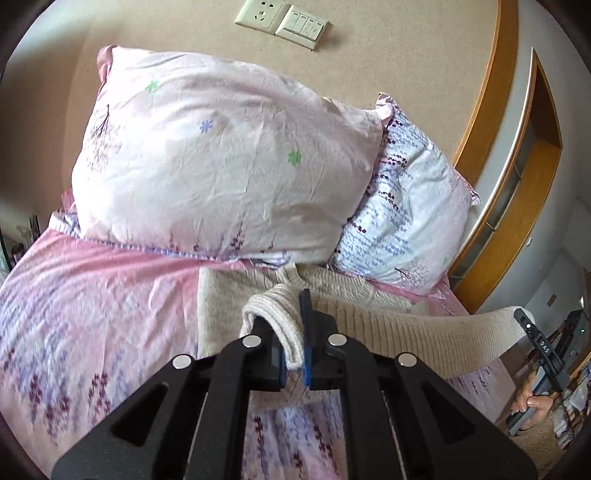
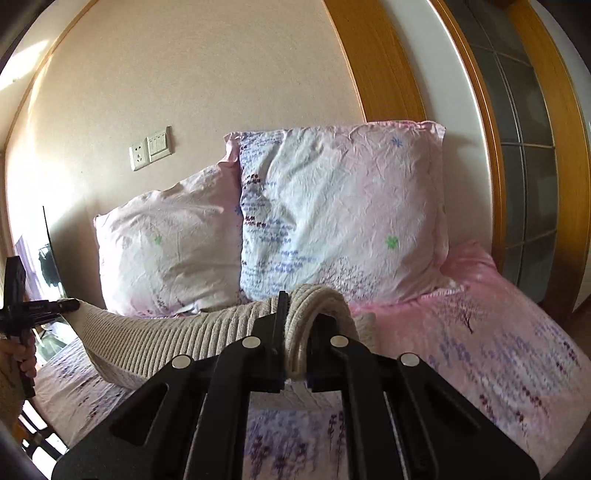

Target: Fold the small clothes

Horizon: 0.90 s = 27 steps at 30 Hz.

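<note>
A cream ribbed knit sweater (image 1: 406, 332) hangs stretched above the pink bed between my two grippers. In the left wrist view my left gripper (image 1: 286, 319) is shut on a bunched edge of the knit. The taut ribbed band runs right to my right gripper (image 1: 532, 325), held by a hand (image 1: 533, 402). In the right wrist view my right gripper (image 2: 300, 317) is shut on a folded loop of the sweater (image 2: 166, 339). From there the band runs left to my left gripper (image 2: 68, 305). The rest of the garment lies behind it on the bed.
Two floral pillows (image 1: 221, 166) (image 1: 410, 218) lean on the beige wall at the head of the bed. The pink floral bedsheet (image 1: 92, 302) spreads below. A socket and switch plate (image 1: 284, 20) is on the wall. A wooden door frame (image 2: 517, 166) stands to the right.
</note>
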Motion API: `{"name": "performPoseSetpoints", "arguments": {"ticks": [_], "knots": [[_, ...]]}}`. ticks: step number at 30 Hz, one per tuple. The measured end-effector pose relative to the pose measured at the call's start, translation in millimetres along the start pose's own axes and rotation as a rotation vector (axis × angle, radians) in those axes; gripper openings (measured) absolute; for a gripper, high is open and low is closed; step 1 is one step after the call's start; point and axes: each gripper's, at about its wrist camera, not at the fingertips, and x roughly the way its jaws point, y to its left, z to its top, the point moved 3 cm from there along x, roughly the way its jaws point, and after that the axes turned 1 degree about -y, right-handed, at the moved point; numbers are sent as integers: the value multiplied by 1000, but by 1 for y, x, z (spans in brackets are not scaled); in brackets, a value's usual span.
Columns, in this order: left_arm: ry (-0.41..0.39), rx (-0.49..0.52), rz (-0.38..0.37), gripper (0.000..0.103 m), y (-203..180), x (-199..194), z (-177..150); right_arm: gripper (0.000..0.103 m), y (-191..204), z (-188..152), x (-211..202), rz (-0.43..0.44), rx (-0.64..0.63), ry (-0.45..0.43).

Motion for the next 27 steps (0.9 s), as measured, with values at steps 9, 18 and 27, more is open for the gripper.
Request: {"name": "performPoseSetpoints", "arguments": {"ticks": [9,18,27], "knots": [[93,-24,63,6,20,107,19,7,-24,-18,104,-122,36,133],[211,-141,95,6,55,190,3,7,-51,-46,195,-188,175,342],[280,-223,81,10,70,225,-9,16,-72,-69,234,-214,337,481]]}}
